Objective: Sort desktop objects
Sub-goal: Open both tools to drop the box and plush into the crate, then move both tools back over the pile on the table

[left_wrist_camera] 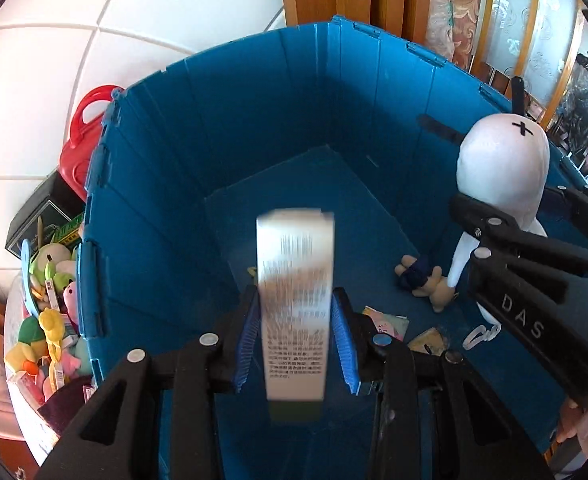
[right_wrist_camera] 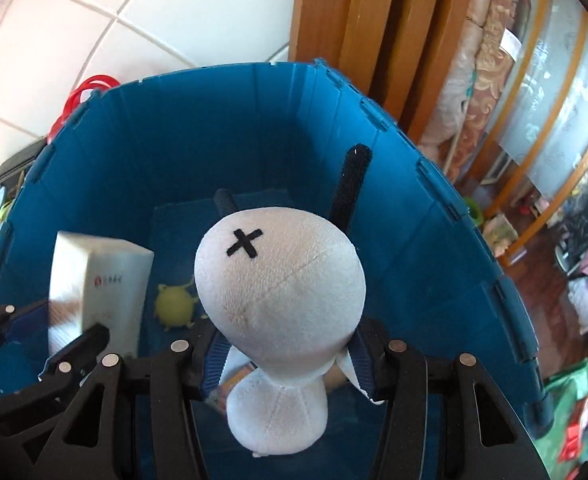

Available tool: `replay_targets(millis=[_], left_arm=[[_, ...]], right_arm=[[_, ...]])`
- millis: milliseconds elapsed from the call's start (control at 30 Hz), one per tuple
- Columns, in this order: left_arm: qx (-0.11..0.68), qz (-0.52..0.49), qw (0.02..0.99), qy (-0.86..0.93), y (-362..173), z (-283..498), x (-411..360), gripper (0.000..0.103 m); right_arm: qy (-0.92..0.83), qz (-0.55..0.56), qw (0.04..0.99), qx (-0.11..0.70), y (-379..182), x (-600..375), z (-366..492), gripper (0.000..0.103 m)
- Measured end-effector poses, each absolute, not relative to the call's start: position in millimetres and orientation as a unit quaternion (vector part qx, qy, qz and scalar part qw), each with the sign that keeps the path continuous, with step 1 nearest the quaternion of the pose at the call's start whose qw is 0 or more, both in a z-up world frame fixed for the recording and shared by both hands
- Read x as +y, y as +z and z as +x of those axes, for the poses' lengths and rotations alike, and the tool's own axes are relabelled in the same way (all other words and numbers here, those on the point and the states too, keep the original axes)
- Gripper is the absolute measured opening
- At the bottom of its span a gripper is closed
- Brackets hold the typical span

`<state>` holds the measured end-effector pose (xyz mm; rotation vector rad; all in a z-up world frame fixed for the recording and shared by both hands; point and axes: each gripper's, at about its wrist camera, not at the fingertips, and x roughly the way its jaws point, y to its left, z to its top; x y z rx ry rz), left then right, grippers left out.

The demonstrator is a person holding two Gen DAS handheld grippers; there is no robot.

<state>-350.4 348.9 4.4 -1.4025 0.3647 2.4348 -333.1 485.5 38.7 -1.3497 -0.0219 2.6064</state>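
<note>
A deep blue folding bin (left_wrist_camera: 213, 92) fills both views. My left gripper (left_wrist_camera: 296, 320) hangs over its inside, shut on a tall white box (left_wrist_camera: 294, 280) with printed text; the blue pads (left_wrist_camera: 249, 332) press its two sides, and the box looks blurred. To its right, my right gripper (left_wrist_camera: 510, 208) is shut on a white plush toy (left_wrist_camera: 502, 160) with black ears and an X for an eye. In the right wrist view the plush toy (right_wrist_camera: 277, 280) is clamped at its neck by the right gripper (right_wrist_camera: 289, 360), above the bin (right_wrist_camera: 213, 92). The white box (right_wrist_camera: 101, 280) is at the left.
On the bin floor lie a small teddy bear (left_wrist_camera: 422, 280), some cards (left_wrist_camera: 386, 322) and a green toy (right_wrist_camera: 175, 304). Left of the bin are a red case (left_wrist_camera: 81, 140), a black box (left_wrist_camera: 37, 216) and a pile of small toys (left_wrist_camera: 49, 320). Wooden furniture stands behind.
</note>
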Motion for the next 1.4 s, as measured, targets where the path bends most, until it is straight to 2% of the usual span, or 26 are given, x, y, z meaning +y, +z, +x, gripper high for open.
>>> replay_targets(millis=[67, 133, 367, 433, 600, 767, 1400], left_arm=[[0.115, -0.501, 0.160, 0.843, 2.7, -351.4, 346.1, 0.048], [0.097, -0.509, 0.161, 0.840, 2.3, -354.1, 340.5, 0.053], [0.021, -0.525, 0.176, 0.832, 0.7, -367.2, 315.4, 0.057], [-0.004, -0.533, 0.179, 0.827, -1.6, -370.7, 307.5, 0.057], [-0.028, -0.532, 0.185, 0.826, -0.8, -371.7, 301.4, 0.057], [0.005, -0.515, 0.173, 0.840, 4.2, -366.6, 311.2, 0.057], [0.033, -0.489, 0.156, 0.857, 13.0, -362.7, 315.9, 0.057]], right_arm=[[0.880, -0.461, 0.114, -0.015, 37.4, 484.8, -335.1, 0.052], [0.880, -0.459, 0.121, -0.021, 38.6, 480.9, -333.0, 0.053], [0.873, -0.472, 0.125, -0.013, 37.4, 484.2, -337.1, 0.061], [0.873, -0.471, 0.129, -0.008, 39.1, 485.8, -337.6, 0.081], [0.880, -0.439, 0.176, -0.034, 45.0, 477.4, -338.4, 0.103], [0.864, -0.470, 0.166, -0.072, 33.3, 462.6, -348.1, 0.102], [0.874, -0.455, 0.165, -0.047, 40.4, 474.8, -347.9, 0.103]])
